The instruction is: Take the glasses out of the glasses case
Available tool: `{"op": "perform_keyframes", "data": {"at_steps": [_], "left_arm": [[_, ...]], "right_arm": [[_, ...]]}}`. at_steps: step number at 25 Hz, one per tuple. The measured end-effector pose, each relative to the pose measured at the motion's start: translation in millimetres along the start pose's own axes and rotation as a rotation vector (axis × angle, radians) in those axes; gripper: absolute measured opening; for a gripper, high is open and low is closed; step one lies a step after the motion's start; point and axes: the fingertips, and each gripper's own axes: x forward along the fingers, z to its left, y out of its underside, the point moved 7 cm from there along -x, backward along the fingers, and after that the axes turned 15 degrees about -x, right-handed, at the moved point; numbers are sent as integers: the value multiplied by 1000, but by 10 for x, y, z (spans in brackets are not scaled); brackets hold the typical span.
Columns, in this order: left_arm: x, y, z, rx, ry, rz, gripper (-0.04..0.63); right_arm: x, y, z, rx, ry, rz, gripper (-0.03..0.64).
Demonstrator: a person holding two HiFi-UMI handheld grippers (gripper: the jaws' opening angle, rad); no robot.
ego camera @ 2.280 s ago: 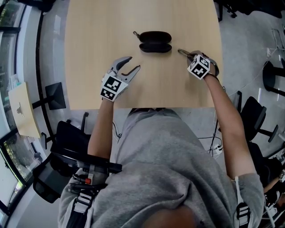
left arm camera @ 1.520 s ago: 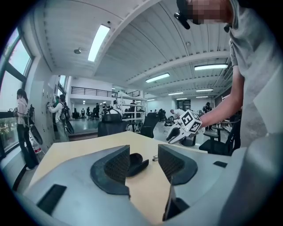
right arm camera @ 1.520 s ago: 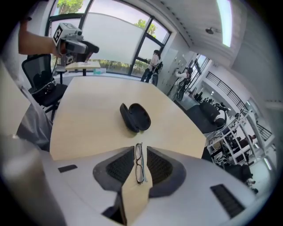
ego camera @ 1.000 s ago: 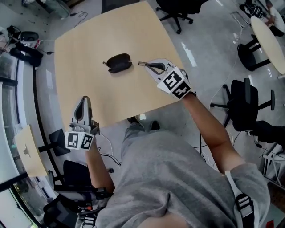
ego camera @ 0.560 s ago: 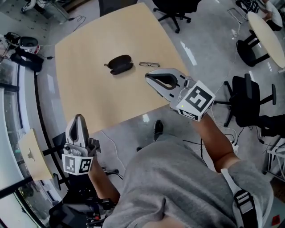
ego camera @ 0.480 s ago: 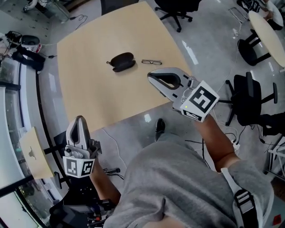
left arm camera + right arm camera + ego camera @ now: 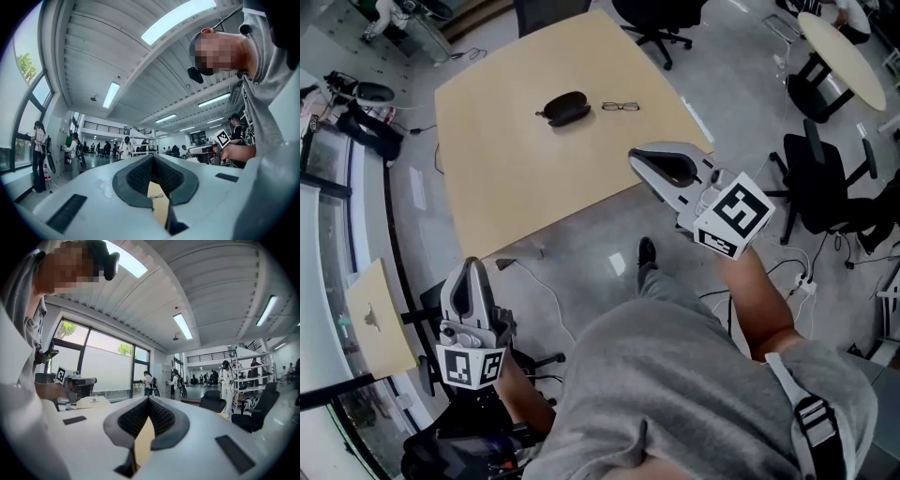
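While we hold both grippers off the wooden table, the dark glasses case lies on it, with the glasses outside, just to its right. We cannot tell whether the case is shut. Each gripper carries a black-and-white square marker with no readable writing. The left gripper and right gripper hover over the floor, jaws pressed together, empty.

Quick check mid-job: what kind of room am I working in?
Probably an open-plan office or lab hall: a light wooden table, black swivel chairs, tall windows and strip ceiling lights.
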Motion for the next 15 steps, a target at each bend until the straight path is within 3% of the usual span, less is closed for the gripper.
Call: {"op": "perform_keyframes", "data": {"at_steps": [5,15], "left_arm": [[-680,-54,-271,1,25,-12,5],[-1308,119,-867,-15,79,-12,5]], "right_arm": [[-425,-222,648,-2,24,2,6],[-1275,-282,1386,5,51,33,7]]}}
